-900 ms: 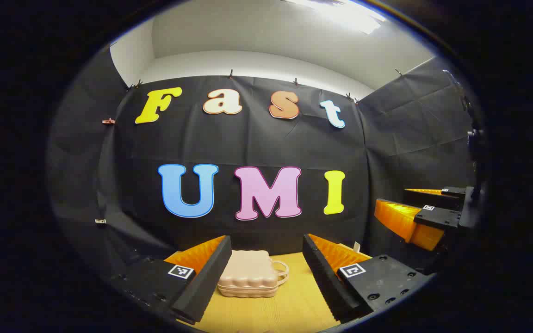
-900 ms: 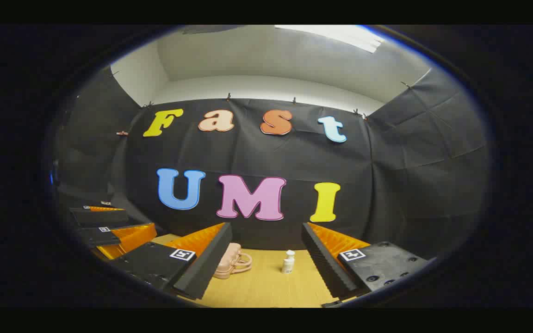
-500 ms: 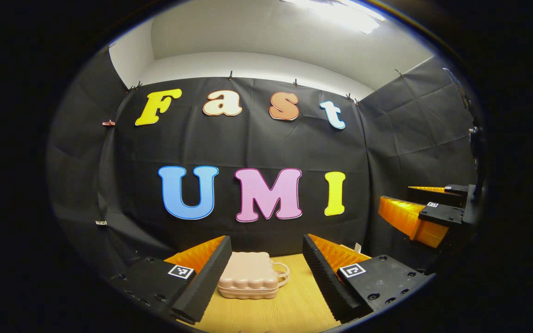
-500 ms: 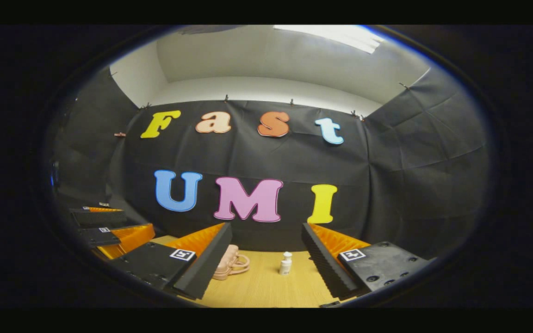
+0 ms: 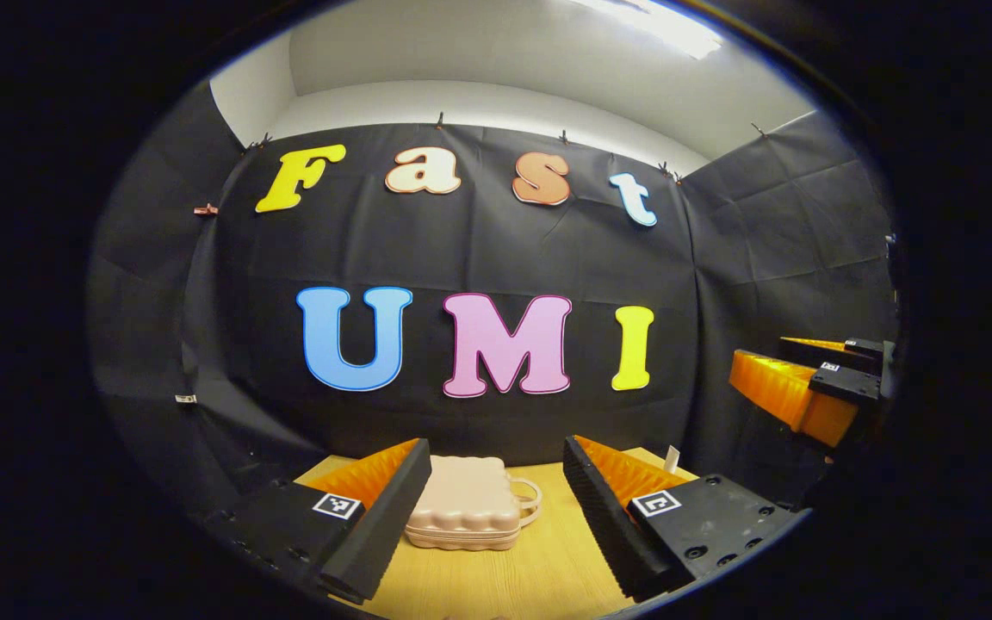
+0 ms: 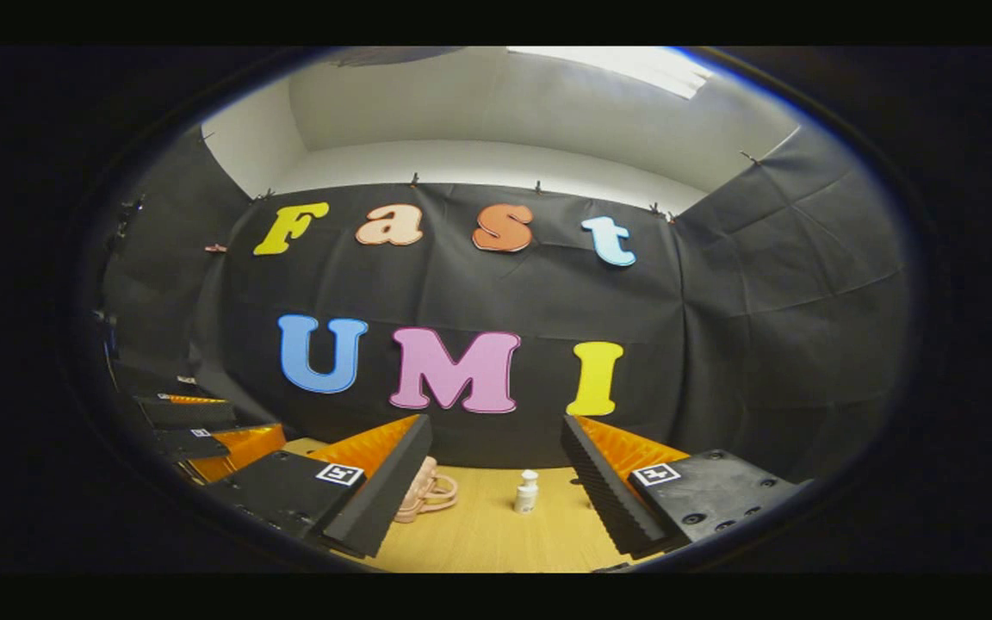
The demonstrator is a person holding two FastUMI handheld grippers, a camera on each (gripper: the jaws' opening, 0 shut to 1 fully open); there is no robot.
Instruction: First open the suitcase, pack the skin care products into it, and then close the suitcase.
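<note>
- The suitcase [image 5: 464,510] looks like hard pink plastic, smooth with a soft sheen and moulded ridges.
- The table [image 5: 539,568] is pale wood with visible grain, matt.
- The small bottle [image 6: 526,492] is white, smooth plastic.
- The booth wall [image 5: 496,258] is matt black cloth, creased.

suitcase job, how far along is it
Nothing looks done yet: the small pink hard-shell suitcase lies closed on the wooden table. Nothing is in hand: the left gripper and right gripper are open and empty. Left to do: opening it, packing the small white skin care bottle standing apart from it, then closing.
</note>
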